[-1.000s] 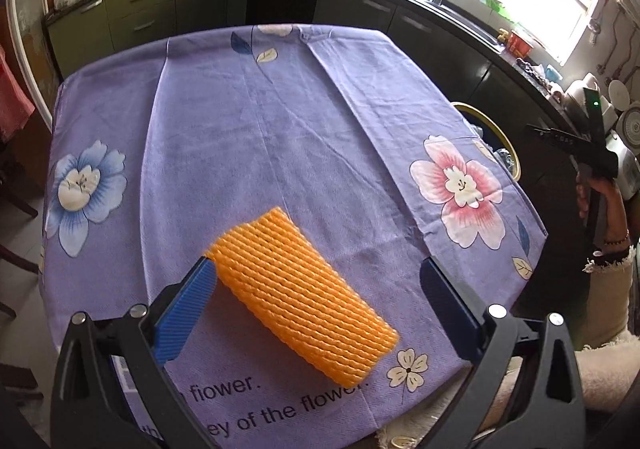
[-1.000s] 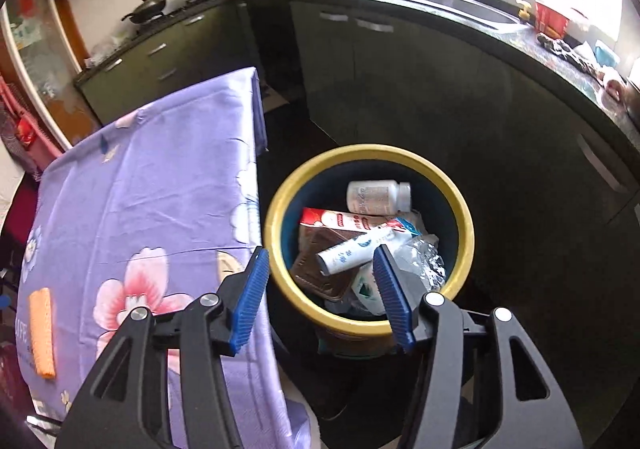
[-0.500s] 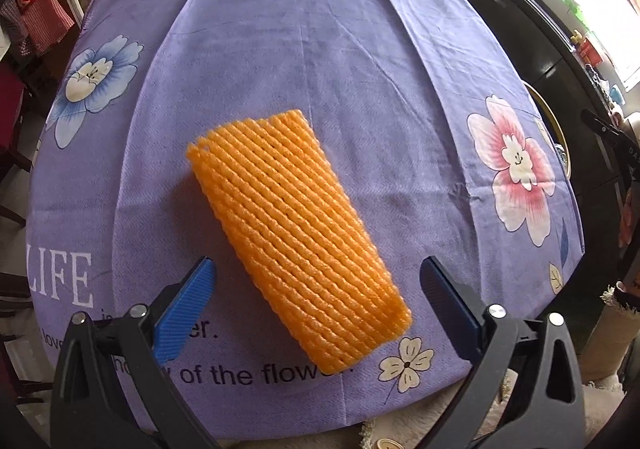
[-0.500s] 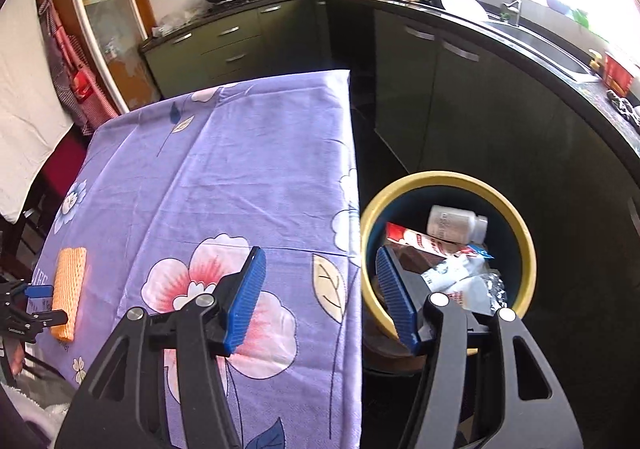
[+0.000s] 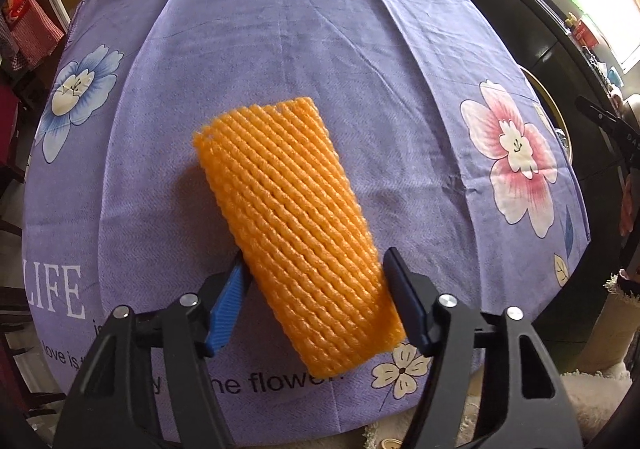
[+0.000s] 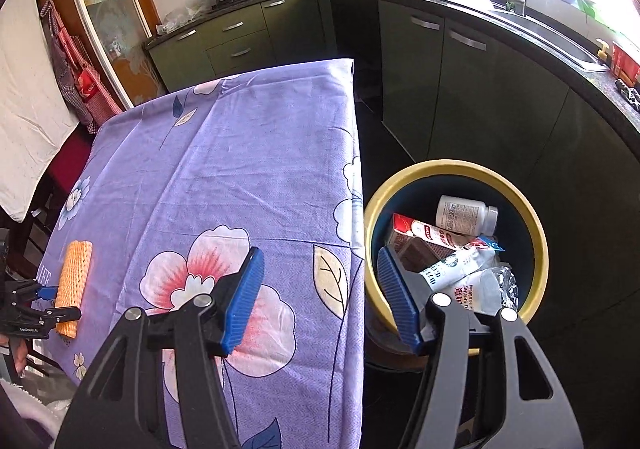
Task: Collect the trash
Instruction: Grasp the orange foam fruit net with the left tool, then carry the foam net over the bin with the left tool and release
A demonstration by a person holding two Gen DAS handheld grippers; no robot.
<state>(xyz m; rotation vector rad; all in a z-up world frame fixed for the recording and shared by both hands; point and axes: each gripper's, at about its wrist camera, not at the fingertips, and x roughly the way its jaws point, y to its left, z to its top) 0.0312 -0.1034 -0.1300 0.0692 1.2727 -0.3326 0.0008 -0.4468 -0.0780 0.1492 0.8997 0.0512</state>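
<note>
At lower right of the right wrist view, a yellow-rimmed bin (image 6: 532, 225) holds a white pill bottle (image 6: 466, 213), a red-and-white carton (image 6: 424, 231) and a crumpled water bottle (image 6: 480, 285) labelled "SPRING". The orange foam net (image 5: 296, 233) lies on the purple tablecloth (image 5: 320, 49), low in the left wrist view. A second ago the left gripper (image 5: 316, 293) stood wide; now its jaws are closing, both pads at the net's sides. The right gripper (image 6: 320, 289) is half open and empty. The cloth reads "LIFE" and "flower".
</note>
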